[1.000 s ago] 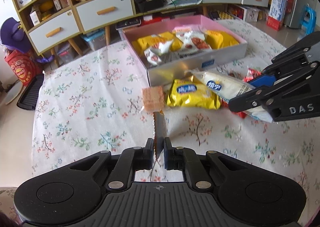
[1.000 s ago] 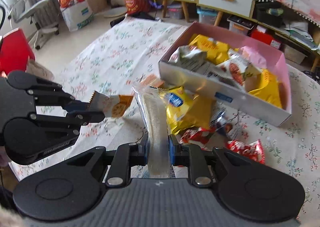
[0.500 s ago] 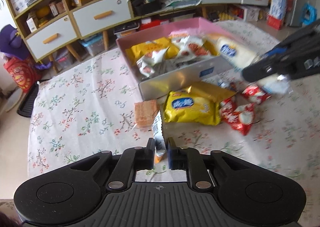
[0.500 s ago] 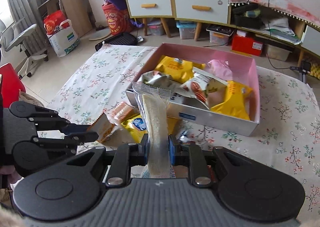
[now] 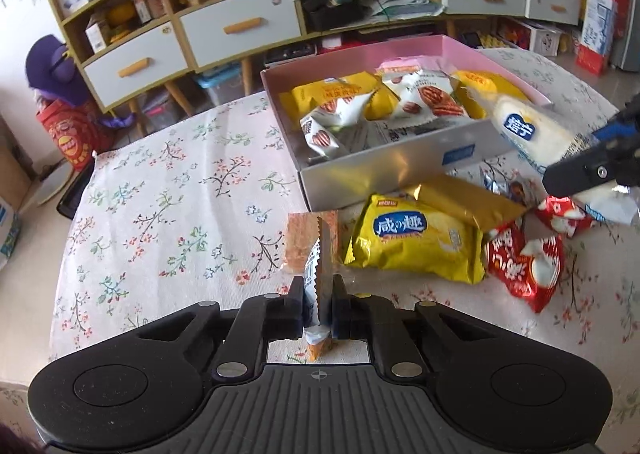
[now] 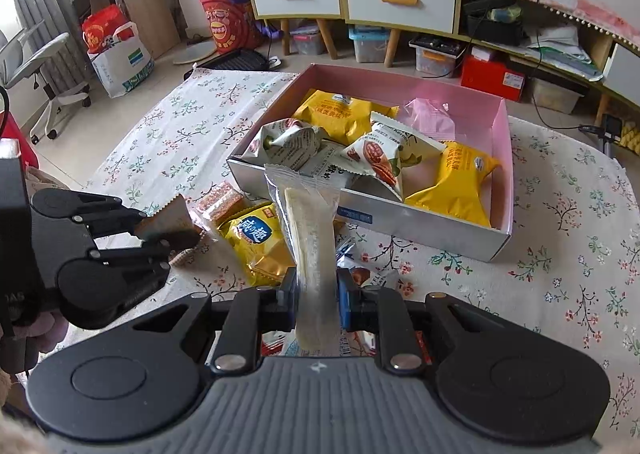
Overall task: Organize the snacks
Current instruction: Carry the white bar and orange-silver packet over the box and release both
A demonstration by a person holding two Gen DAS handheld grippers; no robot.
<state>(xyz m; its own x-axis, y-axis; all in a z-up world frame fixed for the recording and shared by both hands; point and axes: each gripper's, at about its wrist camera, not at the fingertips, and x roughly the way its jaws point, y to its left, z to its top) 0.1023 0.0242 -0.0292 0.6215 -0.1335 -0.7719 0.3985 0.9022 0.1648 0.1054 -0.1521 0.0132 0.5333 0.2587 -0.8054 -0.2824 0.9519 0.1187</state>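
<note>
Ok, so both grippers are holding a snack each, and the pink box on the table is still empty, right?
Not quite. Both grippers do hold snacks: the left gripper a small orange packet, the right gripper a long clear-wrapped bar. But the pink box is not empty; the right wrist view shows several yellow and white packets in it.

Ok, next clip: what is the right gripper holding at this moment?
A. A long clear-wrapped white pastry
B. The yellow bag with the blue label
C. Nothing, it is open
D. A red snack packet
A: in the right wrist view the right gripper is shut on the long clear-wrapped white pastry, while the yellow bag lies on the tablecloth beside the box.
</note>
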